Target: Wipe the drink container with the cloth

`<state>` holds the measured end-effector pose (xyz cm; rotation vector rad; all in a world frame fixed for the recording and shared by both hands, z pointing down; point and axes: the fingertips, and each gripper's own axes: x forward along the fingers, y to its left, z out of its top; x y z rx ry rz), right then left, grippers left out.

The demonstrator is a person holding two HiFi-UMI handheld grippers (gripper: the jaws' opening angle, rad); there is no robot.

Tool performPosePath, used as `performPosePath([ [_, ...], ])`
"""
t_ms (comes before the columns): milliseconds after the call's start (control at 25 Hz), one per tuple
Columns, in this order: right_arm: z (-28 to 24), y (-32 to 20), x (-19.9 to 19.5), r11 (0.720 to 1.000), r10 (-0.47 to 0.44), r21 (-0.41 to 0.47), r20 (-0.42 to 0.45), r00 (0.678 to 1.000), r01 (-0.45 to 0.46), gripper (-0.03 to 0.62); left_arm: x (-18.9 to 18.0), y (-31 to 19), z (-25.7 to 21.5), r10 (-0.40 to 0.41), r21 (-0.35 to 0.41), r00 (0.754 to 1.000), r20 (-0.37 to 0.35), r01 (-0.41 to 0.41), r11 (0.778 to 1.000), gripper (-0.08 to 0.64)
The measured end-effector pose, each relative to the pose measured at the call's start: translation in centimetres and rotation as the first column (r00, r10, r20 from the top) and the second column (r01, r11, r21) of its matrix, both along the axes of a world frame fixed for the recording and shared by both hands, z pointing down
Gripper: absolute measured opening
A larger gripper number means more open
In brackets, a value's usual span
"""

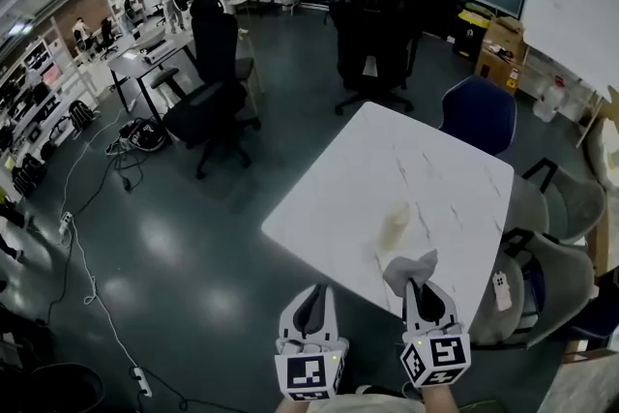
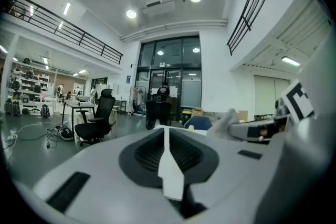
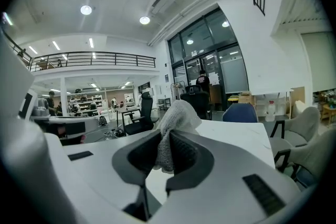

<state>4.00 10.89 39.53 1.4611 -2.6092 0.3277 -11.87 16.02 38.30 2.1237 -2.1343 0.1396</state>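
The right gripper (image 1: 419,293) pinches the cloth (image 1: 410,268) over the table (image 1: 387,160) edge; the left gripper (image 1: 311,303) is closed, empty. On the table, the drink container (image 1: 394,225) looks blurred.

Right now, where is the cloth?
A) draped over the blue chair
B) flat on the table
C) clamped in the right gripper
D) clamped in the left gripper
C: the cloth is pinched in the right gripper, and the left gripper is shut on nothing.
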Motion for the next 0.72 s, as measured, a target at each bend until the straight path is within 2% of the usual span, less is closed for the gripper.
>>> performPosePath([
  [160, 0.3, -3.0, -1.0, 0.999, 0.041, -0.007, -0.011, 0.999, -0.041, 0.043, -1.5, -3.2, 0.4, 0.043, -0.01, 0.999, -0.004, -0.043, 0.999, 0.034],
  [280, 0.6, -4.7, -1.7, 0.998, 0.052, -0.017, -0.022, 0.998, -0.052, 0.043, -1.9, -5.2, 0.7, 0.072, -0.033, 0.997, -0.034, -0.073, 0.997, 0.034],
  [400, 1.0, -6.0, -2.4, 0.998, 0.059, -0.025, -0.028, 0.998, -0.06, 0.043, -2.3, -6.9, 1.7, 0.105, -0.029, 0.994, -0.027, -0.106, 0.994, 0.034],
  [720, 1.6, -8.5, -2.8, 0.997, 0.069, -0.034, -0.068, 0.995, -0.072, 0.043, -2.0, -10.4, 2.6, 0.168, -0.06, 0.984, -0.052, -0.171, 0.984, 0.034],
])
